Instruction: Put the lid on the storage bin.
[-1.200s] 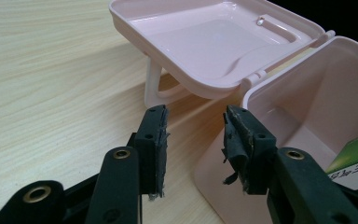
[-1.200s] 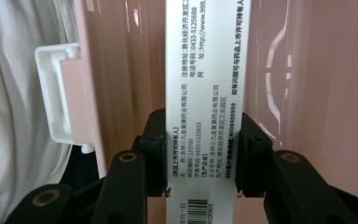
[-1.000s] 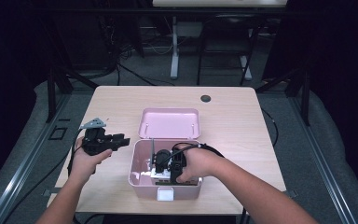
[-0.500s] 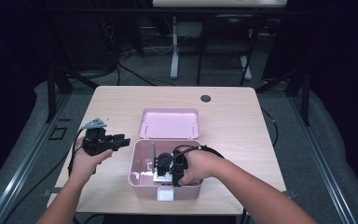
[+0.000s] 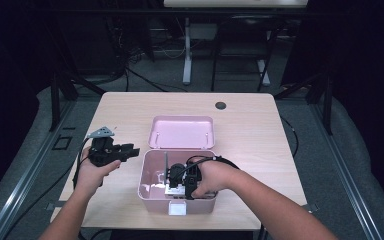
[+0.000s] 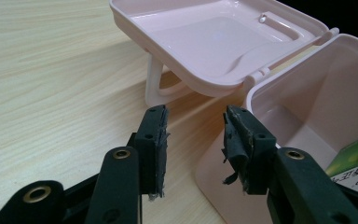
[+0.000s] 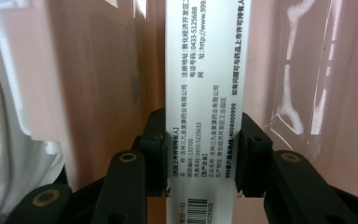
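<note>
An open pink plastic box (image 5: 145,175) stands near the table's front edge, with its lid (image 5: 181,131) folded back flat behind it. My right gripper (image 5: 172,181) reaches down inside the box. In the right gripper view its pads (image 7: 154,140) press on both sides of a narrow white printed carton (image 7: 205,56), so my right gripper (image 7: 204,135) is shut on it. My left gripper (image 5: 132,148) hovers just left of the box. It is open and empty (image 6: 195,126), and it points at the box's left wall (image 6: 223,172) and the hinge.
Inside the box lie white items (image 5: 172,189) and a green-and-white packet (image 6: 354,161). A small black round cap (image 5: 221,105) sits at the table's far right. Bare wood (image 5: 260,145) stretches right of the box and behind the lid.
My right gripper has shifted slightly within the box with the carton in it. The left gripper has held still.
</note>
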`<state>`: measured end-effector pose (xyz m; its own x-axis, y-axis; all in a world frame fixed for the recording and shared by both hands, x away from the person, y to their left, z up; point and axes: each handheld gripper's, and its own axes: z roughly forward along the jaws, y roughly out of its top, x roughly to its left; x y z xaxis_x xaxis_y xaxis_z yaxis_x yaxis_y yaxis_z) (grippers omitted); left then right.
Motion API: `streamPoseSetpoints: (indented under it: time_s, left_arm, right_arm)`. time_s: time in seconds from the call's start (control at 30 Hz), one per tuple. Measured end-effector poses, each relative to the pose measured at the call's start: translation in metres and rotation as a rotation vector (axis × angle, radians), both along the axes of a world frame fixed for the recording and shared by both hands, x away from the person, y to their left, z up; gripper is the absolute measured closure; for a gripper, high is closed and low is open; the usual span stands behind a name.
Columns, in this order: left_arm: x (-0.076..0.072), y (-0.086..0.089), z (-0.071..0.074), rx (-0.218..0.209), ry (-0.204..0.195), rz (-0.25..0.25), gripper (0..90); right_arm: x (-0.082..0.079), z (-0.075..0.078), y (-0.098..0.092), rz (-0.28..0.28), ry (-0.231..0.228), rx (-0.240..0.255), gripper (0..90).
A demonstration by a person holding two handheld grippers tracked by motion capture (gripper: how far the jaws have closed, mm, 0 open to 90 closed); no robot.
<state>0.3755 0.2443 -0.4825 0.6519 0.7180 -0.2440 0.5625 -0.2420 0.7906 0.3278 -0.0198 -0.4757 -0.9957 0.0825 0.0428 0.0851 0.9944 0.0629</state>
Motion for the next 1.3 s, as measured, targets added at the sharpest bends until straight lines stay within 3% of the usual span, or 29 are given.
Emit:
streamPoseSetpoints:
  time_s: [0.73, 0.97, 1.3]
  left_arm:
    - [0.0, 0.0, 0.0, -0.001, -0.002, 0.0, 59.2]
    - [0.0, 0.0, 0.0, -0.002, -0.002, 0.001, 59.2]
    - [0.0, 0.001, 0.0, -0.002, -0.006, 0.001, 59.2]
  right_arm:
    - [0.005, -0.006, -0.001, -0.022, 0.013, 0.012, 60.7]
    - [0.005, 0.002, -0.002, -0.036, 0.027, 0.042, 59.1]
    - [0.002, 0.014, -0.003, -0.033, 0.004, 0.059, 59.7]
